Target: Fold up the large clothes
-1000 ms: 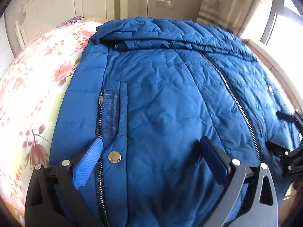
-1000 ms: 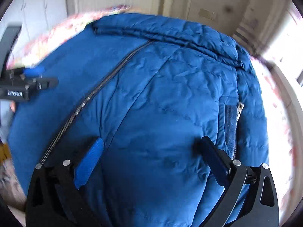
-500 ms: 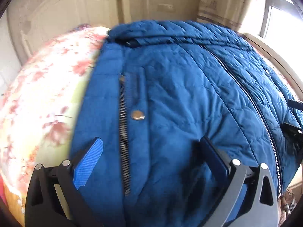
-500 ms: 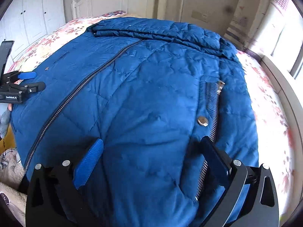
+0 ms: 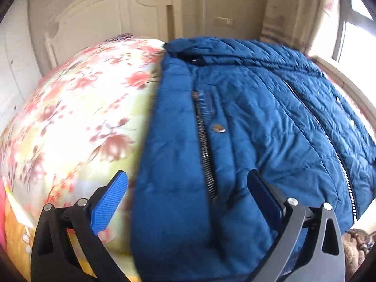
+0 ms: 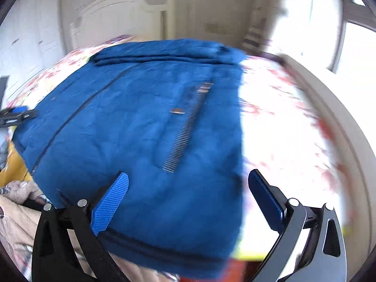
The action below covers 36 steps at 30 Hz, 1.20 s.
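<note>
Both hand-held grippers, left (image 5: 188, 188) & right (image 6: 188, 185), slid outward to jacket (image 5: 246, 129) side edges, jaws spread, empty; puffy, soft, slippery: pinch hem corners

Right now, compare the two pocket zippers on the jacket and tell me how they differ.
The left pocket zipper runs almost straight up the view; the right pocket zipper slants up to the right. The left one has its snap on its right side; the right one has its snap on its left. The left one looks sharp; the right one is motion-blurred. Both are metal-toothed, set in the same blue jacket.
</note>
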Each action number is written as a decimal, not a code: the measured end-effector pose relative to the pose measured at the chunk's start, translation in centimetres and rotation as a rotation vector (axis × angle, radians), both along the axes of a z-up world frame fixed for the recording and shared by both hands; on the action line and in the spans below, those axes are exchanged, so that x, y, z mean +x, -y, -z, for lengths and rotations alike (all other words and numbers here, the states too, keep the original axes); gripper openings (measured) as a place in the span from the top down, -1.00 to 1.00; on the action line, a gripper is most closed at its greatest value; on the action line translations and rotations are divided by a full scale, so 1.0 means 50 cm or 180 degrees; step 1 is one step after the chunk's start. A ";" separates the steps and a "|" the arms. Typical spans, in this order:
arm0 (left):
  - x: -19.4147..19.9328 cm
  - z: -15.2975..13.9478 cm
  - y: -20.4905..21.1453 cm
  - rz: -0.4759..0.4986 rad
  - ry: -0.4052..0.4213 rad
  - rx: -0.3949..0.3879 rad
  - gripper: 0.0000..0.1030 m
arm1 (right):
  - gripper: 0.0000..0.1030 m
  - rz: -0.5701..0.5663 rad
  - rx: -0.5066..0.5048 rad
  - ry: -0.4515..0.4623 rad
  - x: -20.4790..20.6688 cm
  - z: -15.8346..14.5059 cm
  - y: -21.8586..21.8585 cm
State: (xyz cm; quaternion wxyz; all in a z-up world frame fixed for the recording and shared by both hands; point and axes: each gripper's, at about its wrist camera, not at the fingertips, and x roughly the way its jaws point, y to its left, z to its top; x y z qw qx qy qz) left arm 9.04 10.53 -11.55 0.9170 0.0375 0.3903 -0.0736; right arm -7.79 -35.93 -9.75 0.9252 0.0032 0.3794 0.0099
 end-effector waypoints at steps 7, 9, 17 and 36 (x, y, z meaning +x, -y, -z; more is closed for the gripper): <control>-0.043 0.030 -0.054 0.0037 -0.0189 -0.0345 -0.95 | -0.63 0.0013 0.0426 -0.0032 -0.065 0.032 0.031; -0.057 0.032 -0.046 0.0125 -0.0206 -0.0325 -0.95 | -0.45 -0.0069 0.0486 -0.0027 -0.072 0.030 0.019; -0.087 0.034 -0.029 0.0339 -0.0157 -0.0387 -0.79 | -0.42 -0.0103 0.0528 0.0056 -0.057 0.036 0.007; -0.208 -0.165 -0.226 0.1061 0.0583 -0.2974 0.80 | 0.44 -0.1121 0.2037 0.1617 -0.238 -0.162 0.076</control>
